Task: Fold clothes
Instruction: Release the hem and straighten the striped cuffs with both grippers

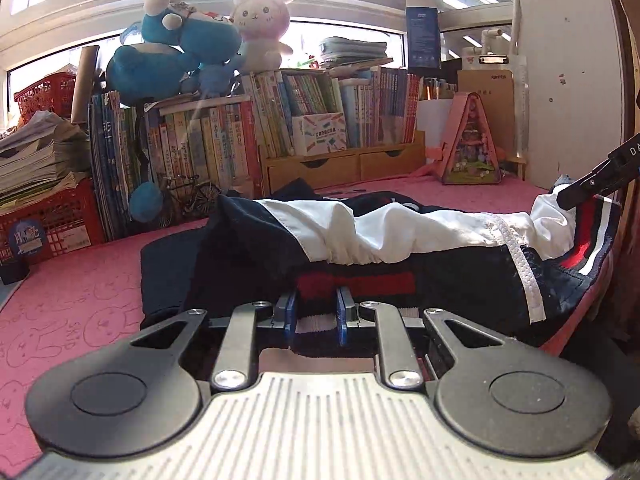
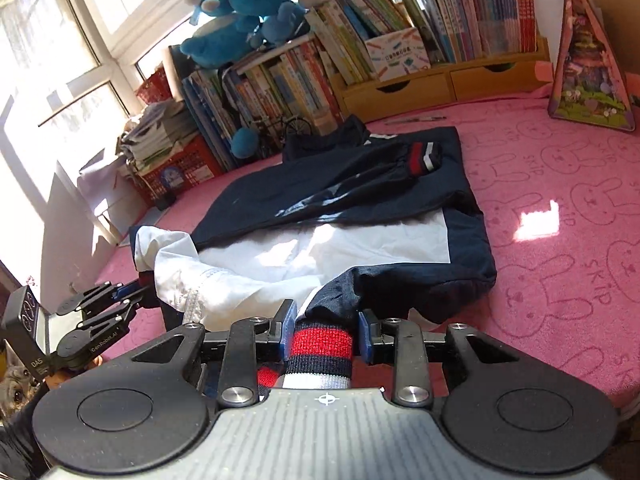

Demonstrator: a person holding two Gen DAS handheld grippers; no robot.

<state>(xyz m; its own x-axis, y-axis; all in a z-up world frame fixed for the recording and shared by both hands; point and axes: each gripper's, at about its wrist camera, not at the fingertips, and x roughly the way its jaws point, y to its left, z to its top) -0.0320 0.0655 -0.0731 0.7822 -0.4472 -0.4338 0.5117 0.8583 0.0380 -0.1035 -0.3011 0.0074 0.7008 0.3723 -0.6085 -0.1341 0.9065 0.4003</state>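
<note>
Kept the dark blue and white zip jacket (image 2: 340, 200) flat on the pink bunny-print bench (image 2: 560, 200). Pinched its red striped hem (image 1: 360, 284) with the left tool (image 1: 316, 304), squeezed its striped cuff (image 2: 322, 344) with the right tool (image 2: 326, 320). Gripped two spots, likely to lift evenly and fold.

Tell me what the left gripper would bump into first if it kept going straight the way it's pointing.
The jacket. The left gripper already has the red striped hem between its fingers, so going on it would push into the bunched navy and white fabric right behind. Depth beyond that is unclear.
</note>
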